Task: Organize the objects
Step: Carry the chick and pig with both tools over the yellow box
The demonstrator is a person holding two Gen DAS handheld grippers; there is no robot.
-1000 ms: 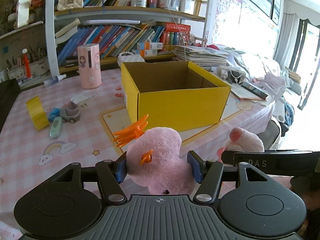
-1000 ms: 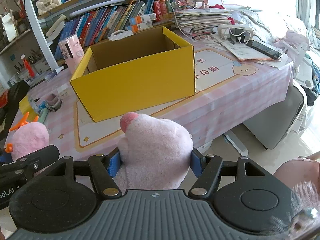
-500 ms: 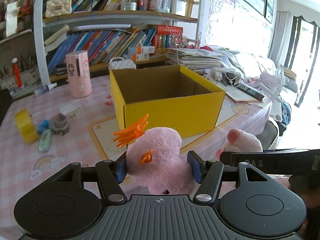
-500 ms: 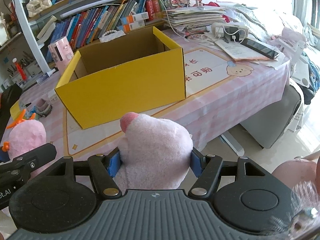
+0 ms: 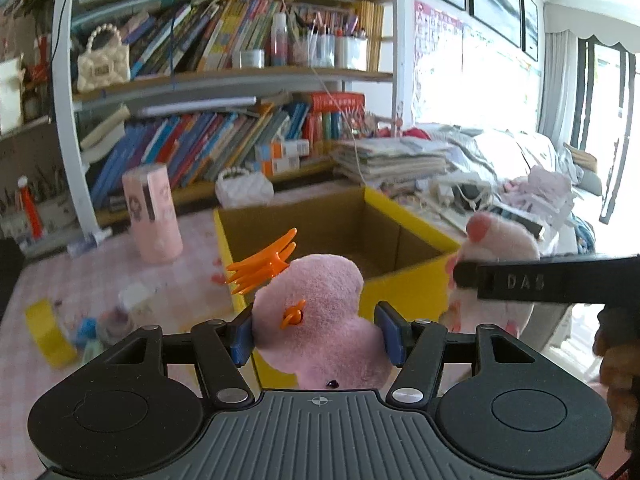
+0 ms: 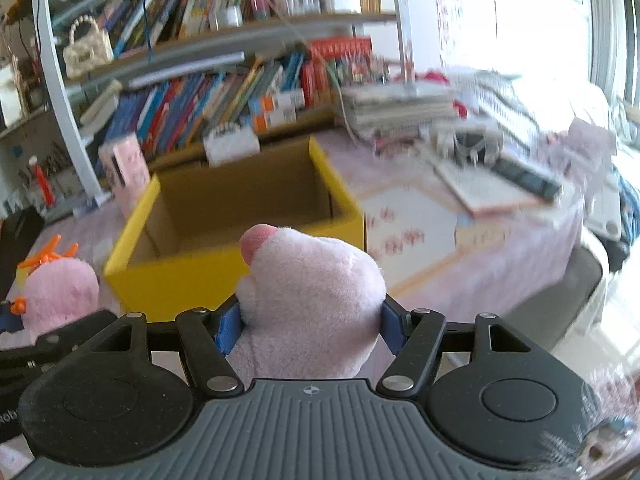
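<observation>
Motion blur smears the bookshelf (image 6: 224, 92) spines and the papers (image 6: 492, 188) in the right wrist view – no title is readable. The pink plush (image 5: 316, 320) hides the yellow box (image 5: 404, 292) front wall; small table items (image 5: 100, 328) are too blurred to identify

Strong daylight pours in from the windows (image 5: 600, 120) on the right, washing that side out to near white in both views. The shelves (image 5: 224, 76) on the left sit dimmer but readable. Fisheye bending curves the shelf post and darkens the corners. The right wrist view is smeared by motion, so the papers (image 6: 400, 104) and table edge (image 6: 520, 216) blur, perhaps beyond reading. Near parts stay sharp; shadows are soft.
</observation>
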